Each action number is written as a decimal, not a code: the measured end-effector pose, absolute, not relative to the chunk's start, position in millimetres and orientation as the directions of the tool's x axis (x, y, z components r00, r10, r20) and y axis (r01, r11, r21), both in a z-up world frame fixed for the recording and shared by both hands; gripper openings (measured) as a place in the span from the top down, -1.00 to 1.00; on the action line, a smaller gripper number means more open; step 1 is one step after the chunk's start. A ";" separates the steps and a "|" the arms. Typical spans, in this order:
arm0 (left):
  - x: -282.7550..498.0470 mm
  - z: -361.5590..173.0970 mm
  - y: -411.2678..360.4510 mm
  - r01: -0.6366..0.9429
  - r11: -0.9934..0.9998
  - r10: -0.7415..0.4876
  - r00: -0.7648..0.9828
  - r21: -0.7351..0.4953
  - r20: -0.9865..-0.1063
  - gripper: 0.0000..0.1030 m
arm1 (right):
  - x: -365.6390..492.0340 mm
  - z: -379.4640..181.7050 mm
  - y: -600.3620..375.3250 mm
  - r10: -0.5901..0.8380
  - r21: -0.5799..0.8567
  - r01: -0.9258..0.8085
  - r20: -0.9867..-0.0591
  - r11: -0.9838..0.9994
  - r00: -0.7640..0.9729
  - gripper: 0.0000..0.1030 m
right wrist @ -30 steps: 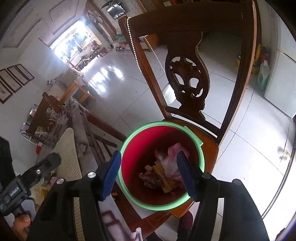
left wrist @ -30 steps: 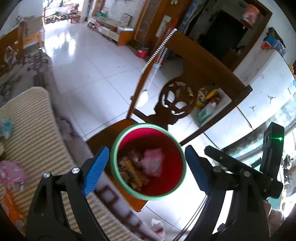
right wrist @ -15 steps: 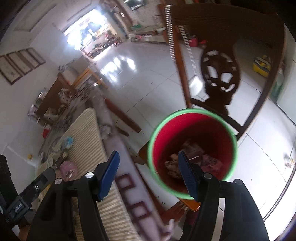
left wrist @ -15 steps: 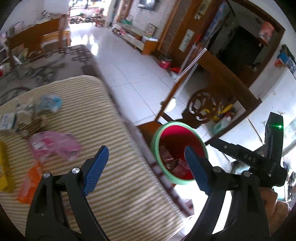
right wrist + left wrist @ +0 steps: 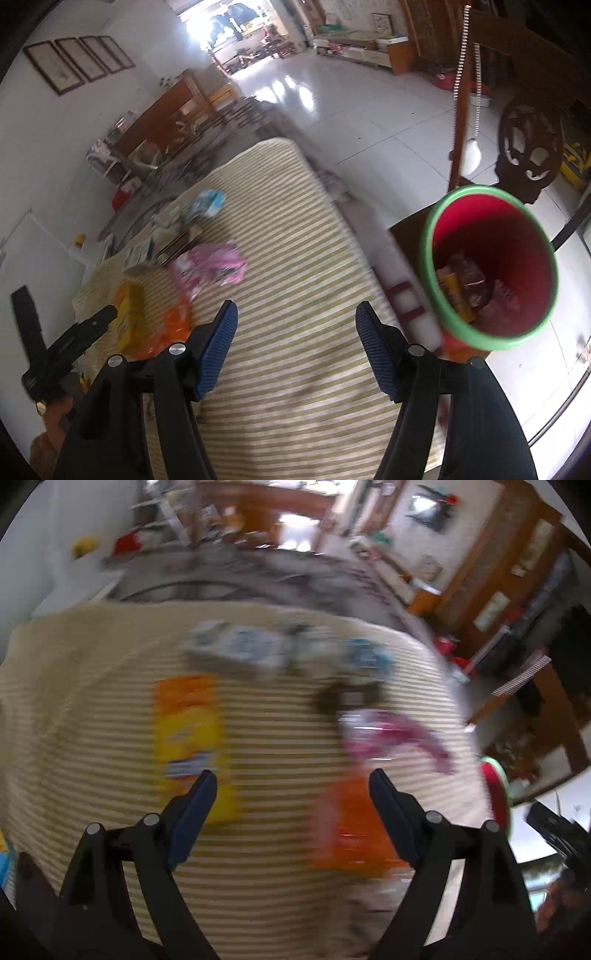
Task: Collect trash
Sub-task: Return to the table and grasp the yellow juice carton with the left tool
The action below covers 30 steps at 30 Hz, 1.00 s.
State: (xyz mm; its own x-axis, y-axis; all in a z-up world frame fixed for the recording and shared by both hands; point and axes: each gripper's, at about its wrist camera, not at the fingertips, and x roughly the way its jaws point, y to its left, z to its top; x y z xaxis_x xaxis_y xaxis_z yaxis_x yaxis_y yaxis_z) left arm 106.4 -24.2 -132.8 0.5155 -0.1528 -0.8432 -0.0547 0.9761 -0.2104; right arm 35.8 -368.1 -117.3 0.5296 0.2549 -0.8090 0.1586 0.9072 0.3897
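A red bin with a green rim (image 5: 491, 273) stands on a wooden chair at the right and holds several wrappers. Its edge shows in the left wrist view (image 5: 496, 794). On the striped cloth lie a yellow-orange packet (image 5: 190, 738), an orange wrapper (image 5: 354, 823), a pink wrapper (image 5: 388, 734) and blue-white wrappers (image 5: 236, 650). The pink wrapper (image 5: 210, 266) and orange wrapper (image 5: 173, 321) also show in the right wrist view. My left gripper (image 5: 291, 805) is open and empty above the cloth, over the orange wrapper. My right gripper (image 5: 295, 339) is open and empty above the cloth.
The striped cloth (image 5: 288, 236) covers a table that ends at the right beside the wooden chair (image 5: 532, 122). A white tiled floor (image 5: 362, 110) lies beyond. Shelves and a wooden cabinet (image 5: 166, 118) stand at the far wall.
Both grippers have swung left, away from the bin and over the striped cloth with the trash. The left view is blurred with motion. Both stay open and empty.
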 end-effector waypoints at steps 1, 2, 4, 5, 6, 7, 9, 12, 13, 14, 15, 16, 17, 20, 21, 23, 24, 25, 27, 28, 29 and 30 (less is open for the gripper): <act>109.5 -137.2 -13.3 -0.074 0.975 -0.145 0.507 -0.211 -0.850 -0.58 | 34.6 -117.3 -360.6 0.256 0.390 0.157 -0.809 0.907 0.529 -0.25; 114.5 -143.1 -0.7 -0.095 0.971 -0.143 0.497 -0.218 -0.856 -0.58 | 34.0 -117.2 -356.9 0.256 0.390 0.156 -0.808 0.907 0.530 -0.25; 122.1 -150.1 14.3 -0.111 0.968 -0.145 0.482 -0.225 -0.864 -0.58 | 30.8 -117.6 -346.4 0.253 0.389 0.159 -0.808 0.907 0.533 -0.26; 128.5 -155.4 19.3 -0.114 0.968 -0.147 0.471 -0.225 -0.870 -0.58 | 29.4 -118.6 -342.9 0.251 0.389 0.163 -0.809 0.907 0.532 -0.26; 133.2 -159.8 22.6 -0.110 0.969 -0.149 0.463 -0.223 -0.874 -0.58 | 27.8 -120.7 -339.1 0.250 0.389 0.170 -0.812 0.906 0.527 -0.26; 136.7 -164.6 25.6 -0.106 0.970 -0.148 0.455 -0.219 -0.878 -0.58 | 26.8 -123.7 -335.3 0.251 0.390 0.177 -0.816 0.903 0.520 -0.26; 145.3 -175.1 26.7 -0.089 0.975 -0.148 0.430 -0.205 -0.891 -0.58 | 25.0 -128.9 -327.7 0.256 0.393 0.184 -0.825 0.901 0.504 -0.27; 156.3 -192.2 28.1 -0.078 0.979 -0.144 0.392 -0.189 -0.909 -0.58 | 22.0 -130.4 -315.4 0.260 0.384 0.172 -0.833 0.907 0.488 -0.27; 158.7 -196.0 28.8 -0.080 0.977 -0.154 0.386 -0.199 -0.910 -0.58 | 21.8 -129.5 -312.5 0.260 0.380 0.164 -0.835 0.910 0.485 -0.27; 160.5 -198.0 28.4 -0.082 0.976 -0.156 0.385 -0.203 -0.909 -0.57 | 22.0 -128.4 -309.7 0.260 0.374 0.156 -0.837 0.914 0.482 -0.27; 162.5 -198.7 28.9 -0.079 0.975 -0.163 0.391 -0.209 -0.906 -0.38 | 22.2 -127.3 -305.6 0.261 0.366 0.142 -0.840 0.920 0.476 -0.28; 164.0 -198.6 28.7 -0.071 0.975 -0.166 0.393 -0.209 -0.905 -0.23 | 23.0 -126.8 -302.5 0.264 0.361 0.130 -0.843 0.923 0.469 -0.28; 166.1 -198.9 29.1 -0.060 0.976 -0.172 0.389 -0.211 -0.905 -0.23 | 23.6 -126.8 -300.3 0.266 0.358 0.121 -0.845 0.926 0.464 -0.28; 166.3 -196.3 28.9 -0.030 0.970 -0.210 0.383 -0.240 -0.900 -0.21 | 27.7 -128.1 -289.6 0.279 0.351 0.087 -0.850 0.932 0.446 -0.28; 162.8 -193.6 30.1 -0.029 0.968 -0.219 0.389 -0.249 -0.895 -0.21 | 30.2 -129.3 -285.0 0.286 0.351 0.074 -0.852 0.933 0.437 -0.28; 153.3 -188.8 33.0 -0.035 0.962 -0.236 0.395 -0.272 -0.888 -0.21 | 34.6 -132.3 -277.1 0.300 0.352 0.050 -0.856 0.935 0.422 -0.28; 146.0 -185.9 34.3 -0.040 0.957 -0.251 0.396 -0.289 -0.884 -0.21 | 38.5 -135.3 -271.0 0.310 0.353 0.032 -0.859 0.935 0.408 -0.29; 139.5 -184.4 36.4 -0.041 0.953 -0.262 0.392 -0.301 -0.882 -0.22 | 42.4 -138.4 -264.8 0.320 0.353 0.012 -0.862 0.935 0.392 -0.34; 125.7 -182.6 38.6 -0.039 0.949 -0.274 0.384 -0.312 -0.882 -0.22 | 49.9 -143.7 -251.6 0.339 0.352 -0.031 -0.867 0.935 0.365 -0.46; 118.7 -181.7 39.8 -0.036 0.950 -0.273 0.382 -0.309 -0.883 -0.22 | 52.2 -145.2 -246.9 0.345 0.353 -0.044 -0.868 0.935 0.356 -0.46; 111.4 -180.8 40.7 -0.034 0.953 -0.265 0.381 -0.300 -0.886 -0.22 | 55.9 -148.4 -240.3 0.355 0.356 -0.063 -0.869 0.932 0.343 -0.46; 103.4 -179.6 42.6 -0.035 0.955 -0.260 0.380 -0.295 -0.888 -0.22 | 59.2 -151.8 -235.0 0.363 0.359 -0.076 -0.870 0.930 0.333 -0.46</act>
State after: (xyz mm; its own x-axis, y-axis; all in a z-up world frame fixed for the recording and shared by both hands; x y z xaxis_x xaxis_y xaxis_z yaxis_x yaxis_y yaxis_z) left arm 103.4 42.6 -179.6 0.3803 -0.2599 -0.8876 -0.0354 0.9549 -0.2948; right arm 59.2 -235.0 -151.8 0.3329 0.3630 -0.8703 -0.0757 0.9302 0.3591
